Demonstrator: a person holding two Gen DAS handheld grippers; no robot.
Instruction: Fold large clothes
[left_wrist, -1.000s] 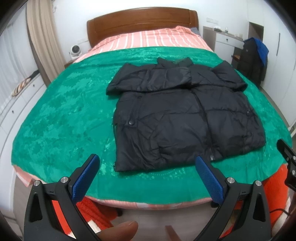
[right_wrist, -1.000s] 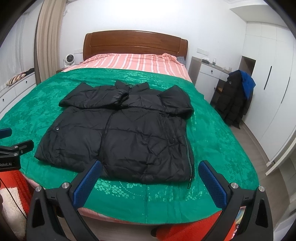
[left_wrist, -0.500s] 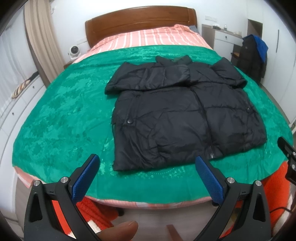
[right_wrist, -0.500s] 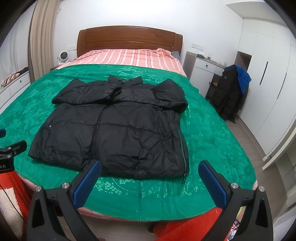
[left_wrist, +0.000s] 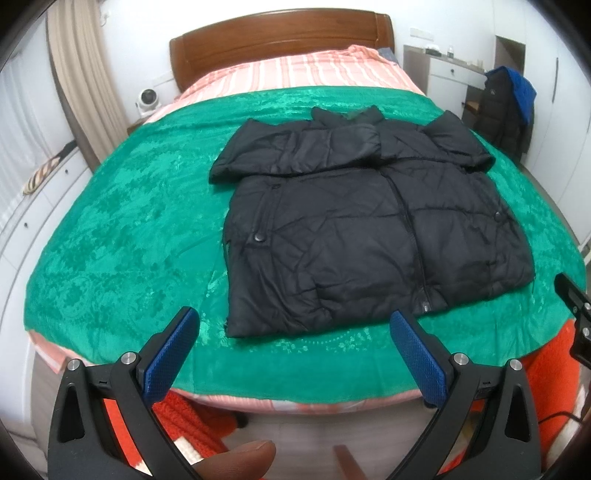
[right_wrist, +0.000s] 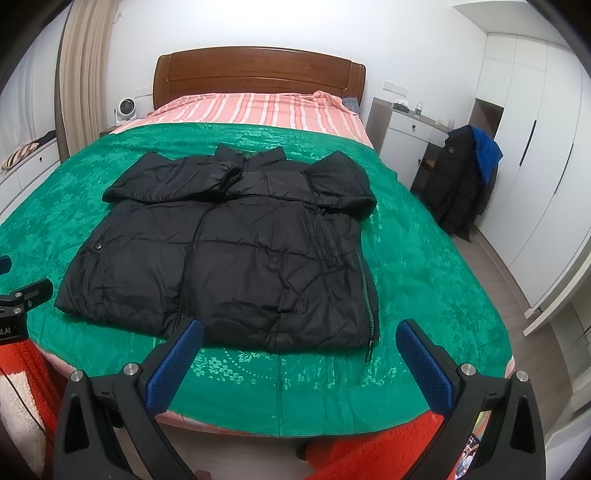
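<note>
Blue-padded fingers (left_wrist: 171, 360) of your left gripper (left_wrist: 291, 354) and right gripper (right_wrist: 299, 360) stand spread wide, empty, short of the bed's foot. Beyond them, the black quilted puffer jacket (right_wrist: 236, 254) lies flat on the green patterned bedspread (right_wrist: 424, 266), sleeves folded across the chest. Slick padding may slip from a shallow pinch, undoing those sleeve folds.

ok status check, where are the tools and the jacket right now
Left tool open, right tool open, both at the foot of the bed, holding nothing. Jacket flat, sleeves folded in. Nothing in the way.
</note>
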